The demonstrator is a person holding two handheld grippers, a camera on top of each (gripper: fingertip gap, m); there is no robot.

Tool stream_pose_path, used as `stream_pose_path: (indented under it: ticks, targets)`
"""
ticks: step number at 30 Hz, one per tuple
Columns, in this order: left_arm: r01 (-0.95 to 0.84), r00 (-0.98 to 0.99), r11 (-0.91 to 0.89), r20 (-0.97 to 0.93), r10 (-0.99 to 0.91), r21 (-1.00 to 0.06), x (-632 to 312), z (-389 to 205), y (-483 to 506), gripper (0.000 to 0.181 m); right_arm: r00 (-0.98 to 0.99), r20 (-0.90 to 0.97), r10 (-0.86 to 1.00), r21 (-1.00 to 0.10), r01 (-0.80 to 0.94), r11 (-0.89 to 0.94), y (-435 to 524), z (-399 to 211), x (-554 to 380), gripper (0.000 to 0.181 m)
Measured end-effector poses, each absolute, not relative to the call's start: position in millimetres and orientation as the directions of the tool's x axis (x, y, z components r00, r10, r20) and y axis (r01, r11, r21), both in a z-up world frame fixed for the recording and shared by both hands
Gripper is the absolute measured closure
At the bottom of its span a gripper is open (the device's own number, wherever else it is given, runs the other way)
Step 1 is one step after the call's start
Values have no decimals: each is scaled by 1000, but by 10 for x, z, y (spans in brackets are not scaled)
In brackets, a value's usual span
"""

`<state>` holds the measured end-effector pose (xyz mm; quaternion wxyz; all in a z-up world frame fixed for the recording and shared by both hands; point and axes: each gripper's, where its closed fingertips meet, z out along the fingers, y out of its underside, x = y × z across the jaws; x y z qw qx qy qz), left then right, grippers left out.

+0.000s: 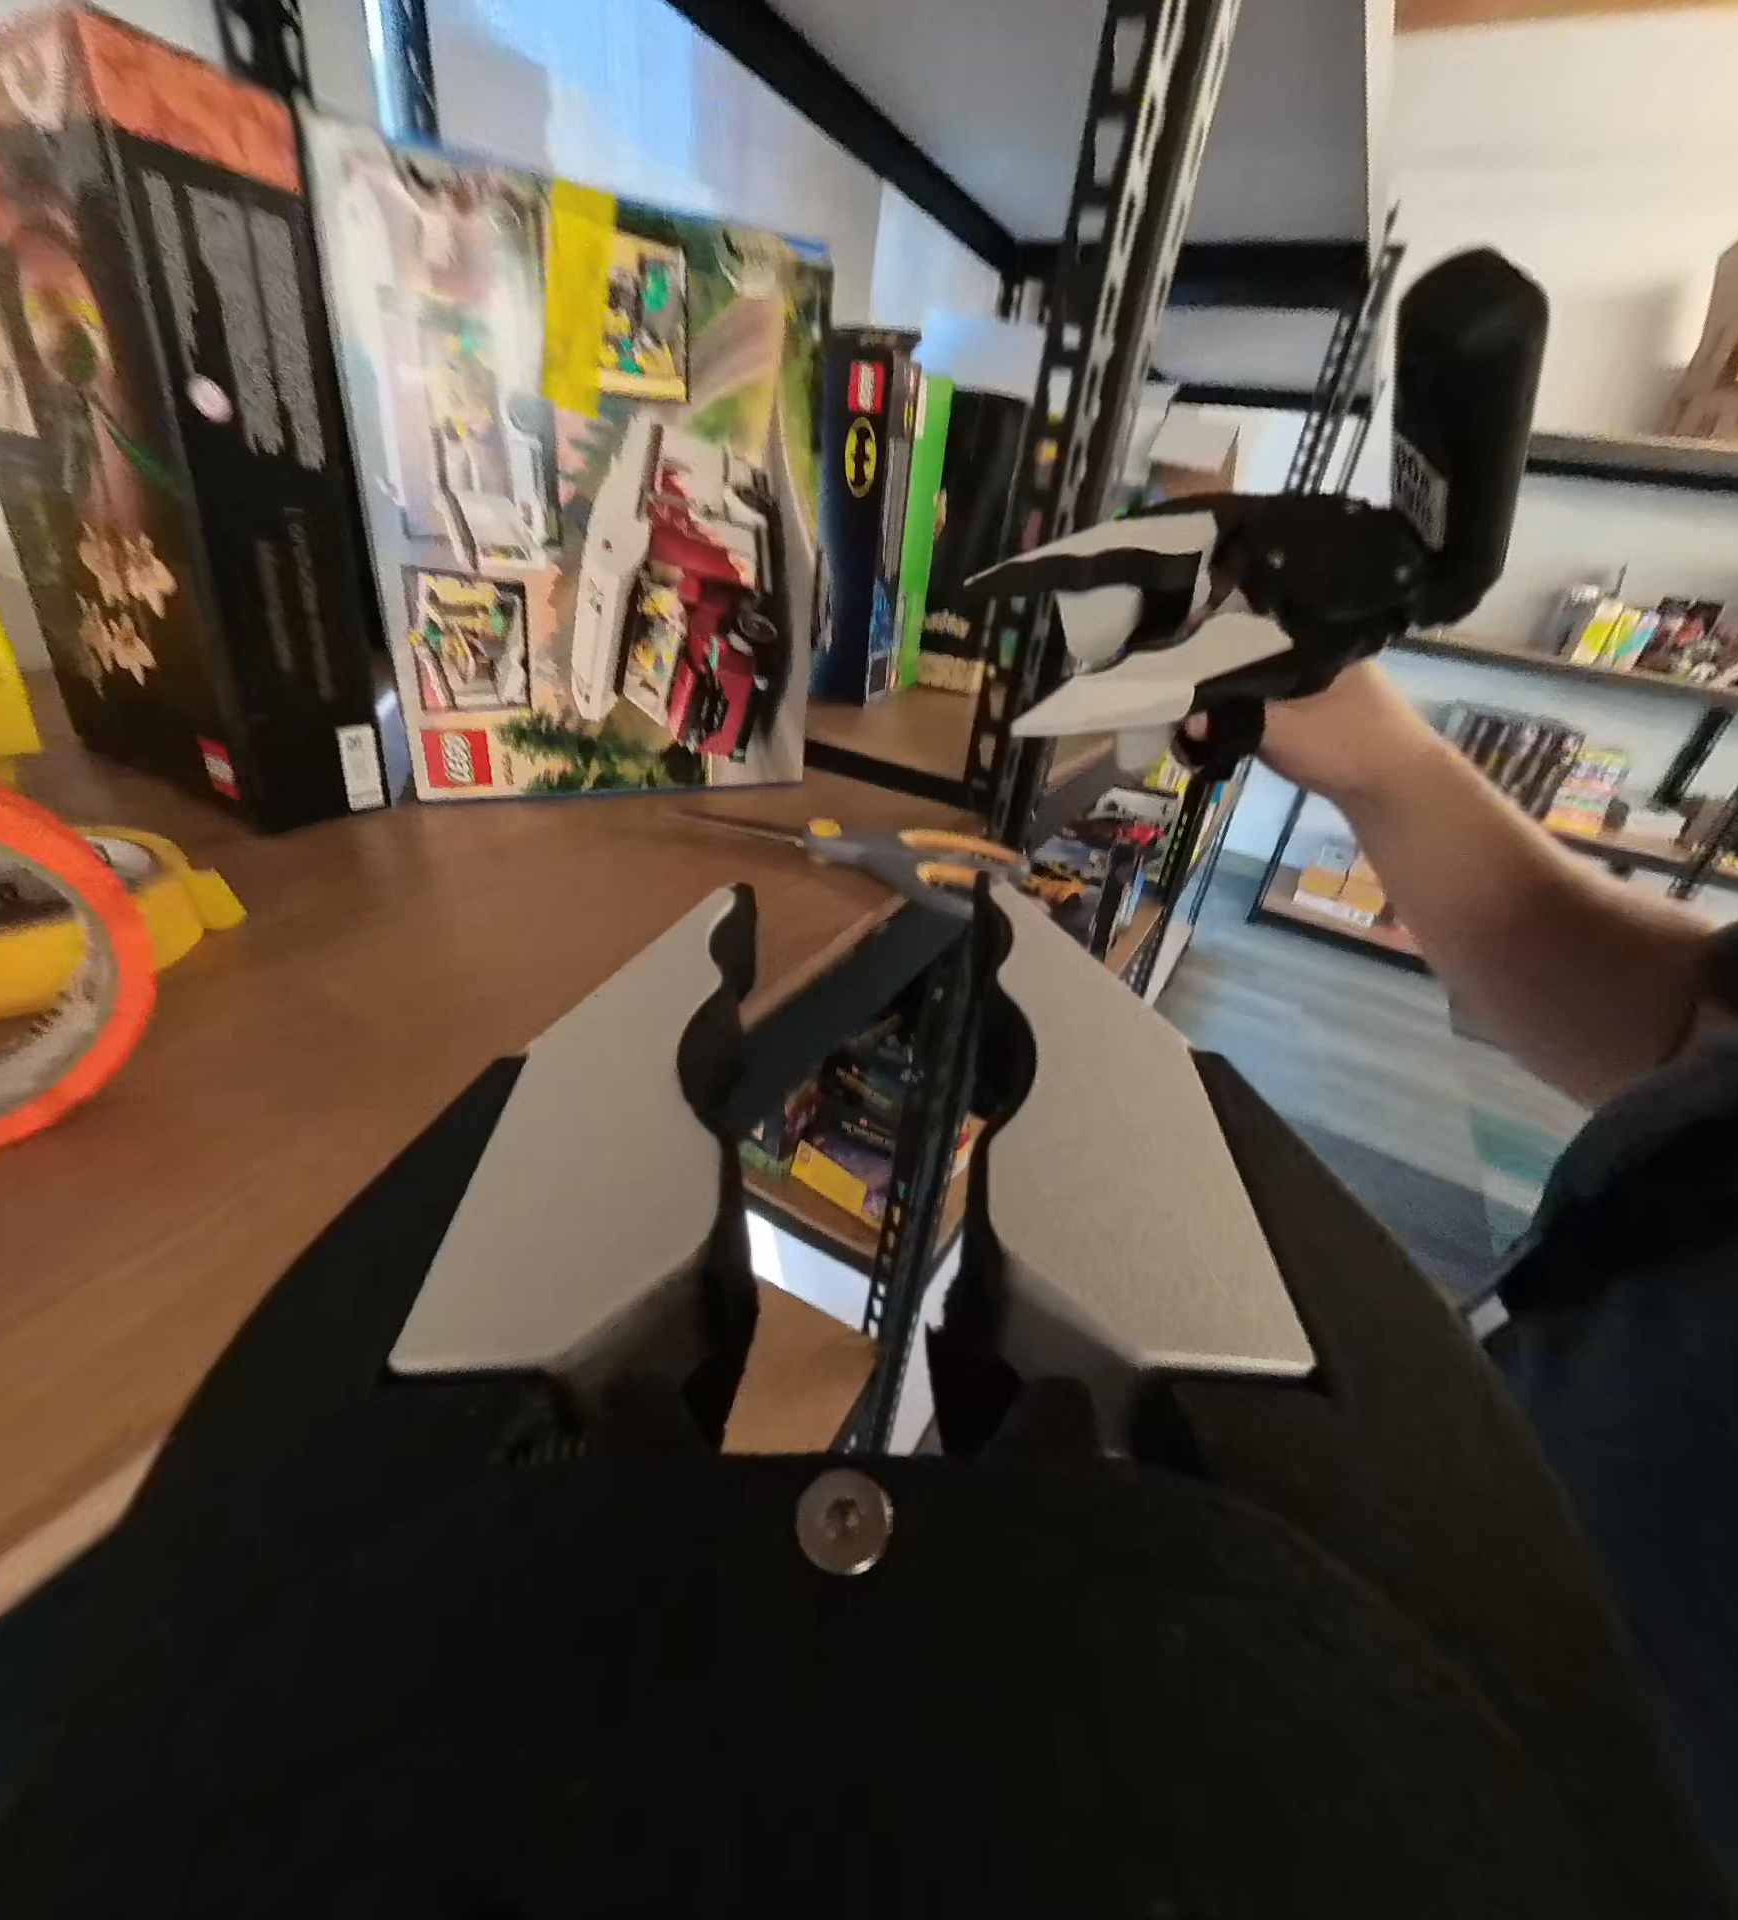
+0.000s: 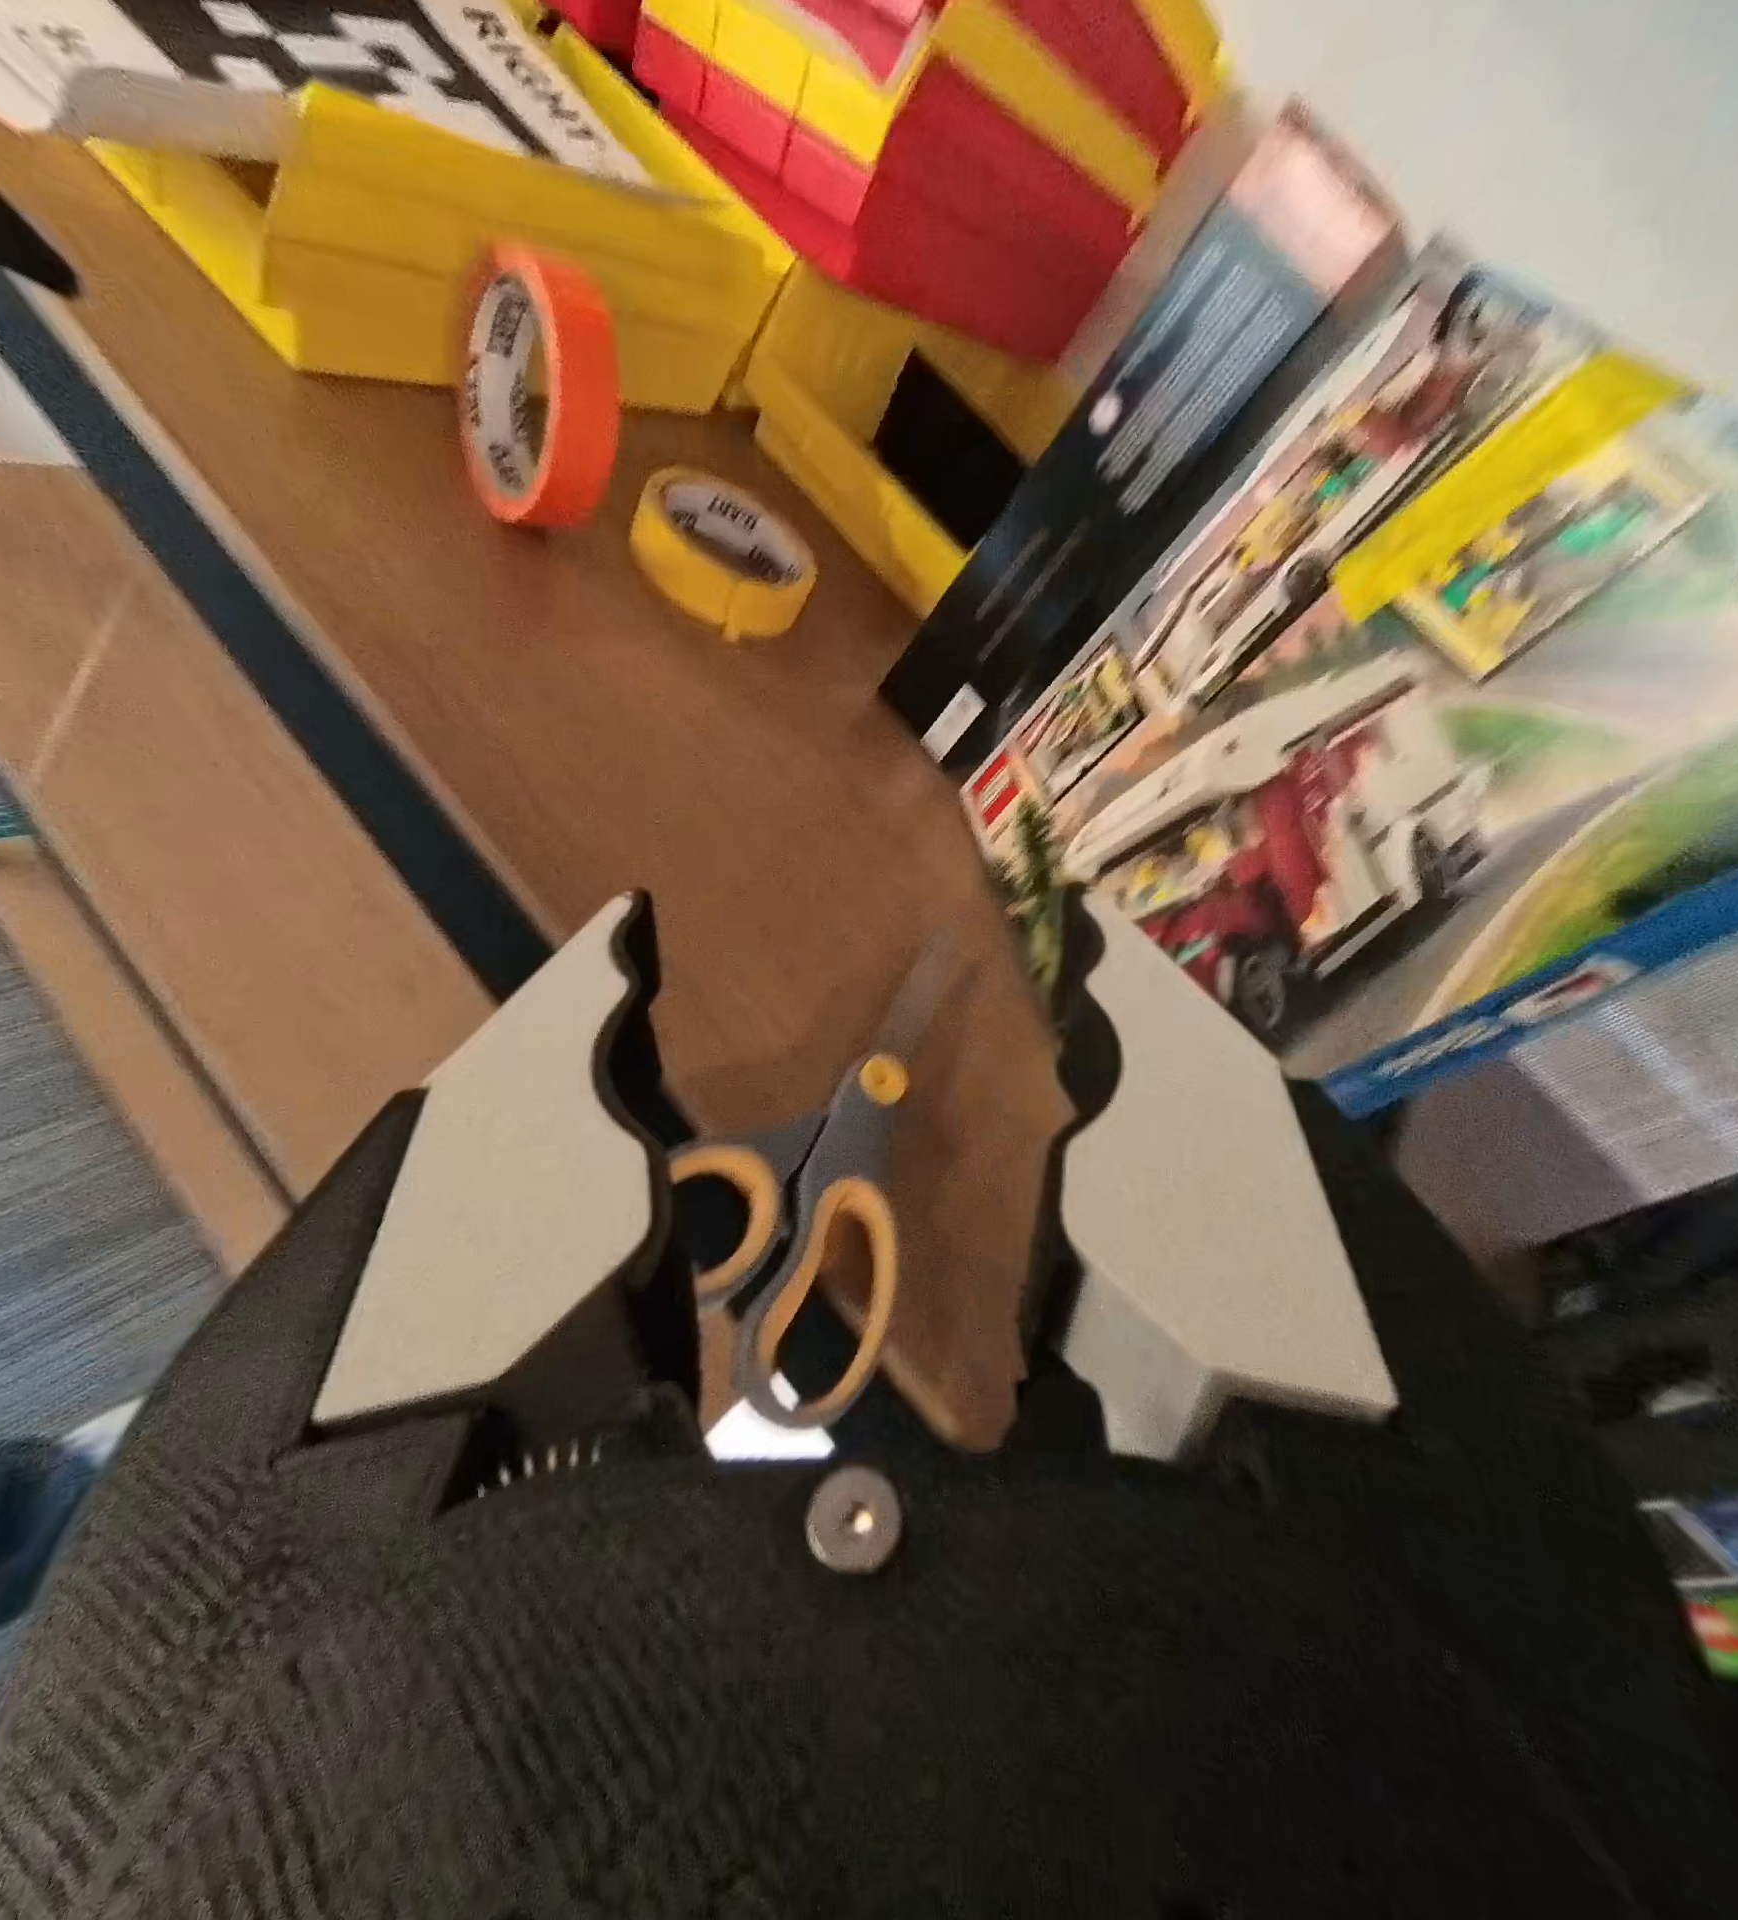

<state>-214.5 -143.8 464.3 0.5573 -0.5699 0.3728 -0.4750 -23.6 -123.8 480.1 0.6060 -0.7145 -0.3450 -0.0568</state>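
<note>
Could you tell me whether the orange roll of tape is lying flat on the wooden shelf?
No, the orange tape roll stands on its edge on the wooden shelf, while the smaller yellow tape roll beside it lies flat.

The left wrist view looks level across the wooden shelf at its corner; the right wrist view tilts down nearer; both show the scissors.

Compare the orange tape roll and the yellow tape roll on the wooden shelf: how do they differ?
The orange tape roll stands upright on its edge; the yellow tape roll lies flat on the wooden shelf. The orange roll looks larger across than the yellow one. The orange roll sits nearer the yellow bins; the yellow roll nearer the black box. Both have white printed cores, and no tool touches either.
</note>
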Motion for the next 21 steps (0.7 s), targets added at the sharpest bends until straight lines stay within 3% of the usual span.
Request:
stream_pose_path:
  ticks: [5,9,13,17,21]
  targets:
    - [171,226,-46,84,-971,-984,-2205,4986,-1507,137,720,584,374,-793,604,75,-771,5327,-396,78]
    - [69,266,-10,27,-964,-998,-2324,4729,-1495,135,665,669,332,-705,709,0,-158,5974,-272,76]
    - [42,266,-15,25,-964,-999,-2543,4583,-1386,134,615,604,507,-551,782,-292,473,6076,-30,73]
    - [49,230,-6,17,-973,-999,-2804,4668,-1255,133,614,482,625,-377,789,-485,924,6053,208,44]
    - [69,206,56,-41,-978,-996,-3144,4713,-1243,135,668,316,674,-135,735,-665,987,5744,587,29]
